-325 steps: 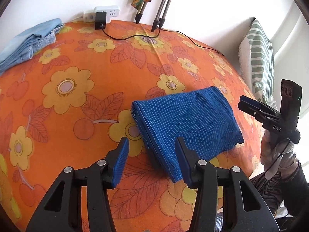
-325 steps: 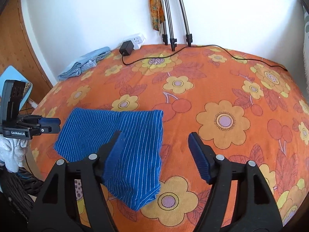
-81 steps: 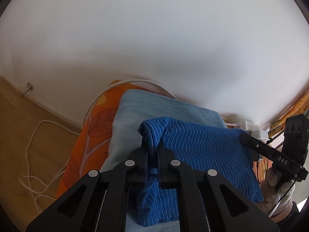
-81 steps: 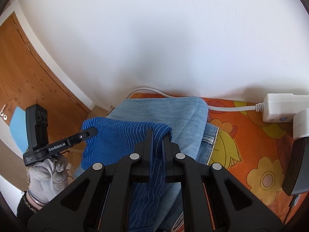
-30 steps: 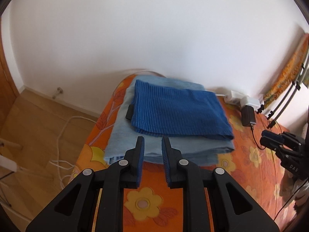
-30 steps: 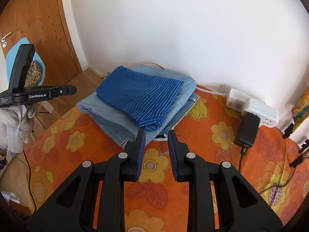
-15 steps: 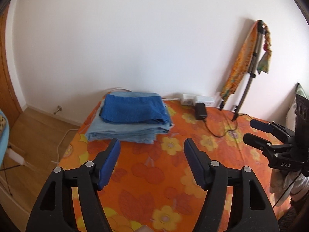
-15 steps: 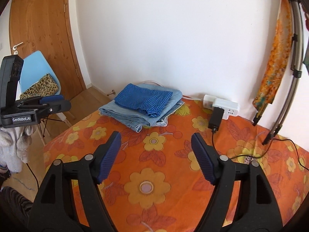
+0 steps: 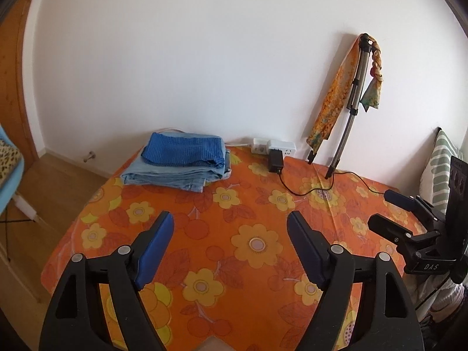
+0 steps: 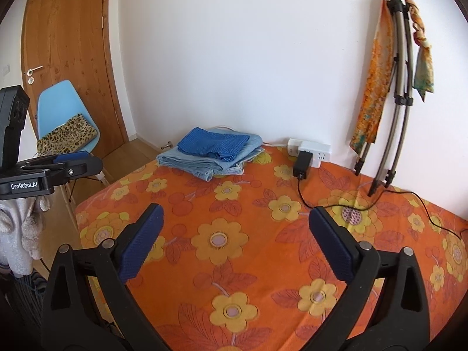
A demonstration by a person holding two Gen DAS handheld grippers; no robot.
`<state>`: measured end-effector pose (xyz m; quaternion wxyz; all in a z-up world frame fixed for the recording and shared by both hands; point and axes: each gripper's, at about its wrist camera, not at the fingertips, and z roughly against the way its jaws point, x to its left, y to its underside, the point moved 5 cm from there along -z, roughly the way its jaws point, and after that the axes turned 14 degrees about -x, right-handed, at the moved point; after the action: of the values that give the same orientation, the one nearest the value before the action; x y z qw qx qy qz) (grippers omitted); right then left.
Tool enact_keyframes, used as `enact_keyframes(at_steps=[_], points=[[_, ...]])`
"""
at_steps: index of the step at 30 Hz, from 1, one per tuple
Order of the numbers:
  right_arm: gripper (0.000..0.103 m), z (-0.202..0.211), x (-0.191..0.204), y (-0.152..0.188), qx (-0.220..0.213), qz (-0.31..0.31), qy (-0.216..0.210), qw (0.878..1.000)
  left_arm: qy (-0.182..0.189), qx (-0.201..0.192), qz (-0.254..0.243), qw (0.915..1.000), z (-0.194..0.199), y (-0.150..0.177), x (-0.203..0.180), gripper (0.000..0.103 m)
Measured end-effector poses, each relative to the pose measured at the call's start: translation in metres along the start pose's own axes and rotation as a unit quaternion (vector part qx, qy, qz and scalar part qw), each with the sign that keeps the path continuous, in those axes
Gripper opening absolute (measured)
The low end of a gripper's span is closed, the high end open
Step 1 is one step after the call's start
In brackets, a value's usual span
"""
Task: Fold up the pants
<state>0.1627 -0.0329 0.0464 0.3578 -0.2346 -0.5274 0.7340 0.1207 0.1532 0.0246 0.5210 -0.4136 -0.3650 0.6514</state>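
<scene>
The folded blue striped pants (image 9: 184, 149) lie on top of folded light-blue jeans (image 9: 172, 175) at the far left corner of the bed, next to the wall. They also show in the right wrist view (image 10: 212, 143) on the jeans (image 10: 204, 162). My left gripper (image 9: 229, 228) is open and empty, well back from the stack above the orange flowered bedspread (image 9: 254, 242). My right gripper (image 10: 235, 222) is open and empty too, equally far back. The right gripper also shows at the right of the left wrist view (image 9: 389, 210); the left gripper shows at the left of the right wrist view (image 10: 79, 162).
A white power strip (image 9: 273, 145) with a black adapter (image 9: 275, 161) and cable lies by the wall. A tripod (image 10: 395, 102) with orange scarves leans there. A blue chair (image 10: 63, 117) and wooden door (image 10: 67, 52) stand left. A striped pillow (image 9: 441, 166) is at right.
Both grippers let go of the blue pants on the jeans stack, opened wide and drew back across the bed; over the last half second they backed off slightly more.
</scene>
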Motion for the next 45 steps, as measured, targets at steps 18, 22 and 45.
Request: enact_keyframes(at_steps=[18,22,45], points=[[0.103,0.023,-0.031,0.05,0.009,-0.031,0.034,0.999,0.002,0.04,-0.036,0.9986,-0.005,0.059,-0.04,0.08],[0.103,0.024,-0.031,0.053,0.005,-0.011,0.048,0.999,-0.005,0.055,-0.028,0.9981,-0.012,0.068,-0.032,0.08],[0.103,0.021,-0.033,0.059,0.007,-0.002,0.06,0.998,-0.019,0.04,-0.037,0.9983,-0.009,0.064,-0.027,0.08]])
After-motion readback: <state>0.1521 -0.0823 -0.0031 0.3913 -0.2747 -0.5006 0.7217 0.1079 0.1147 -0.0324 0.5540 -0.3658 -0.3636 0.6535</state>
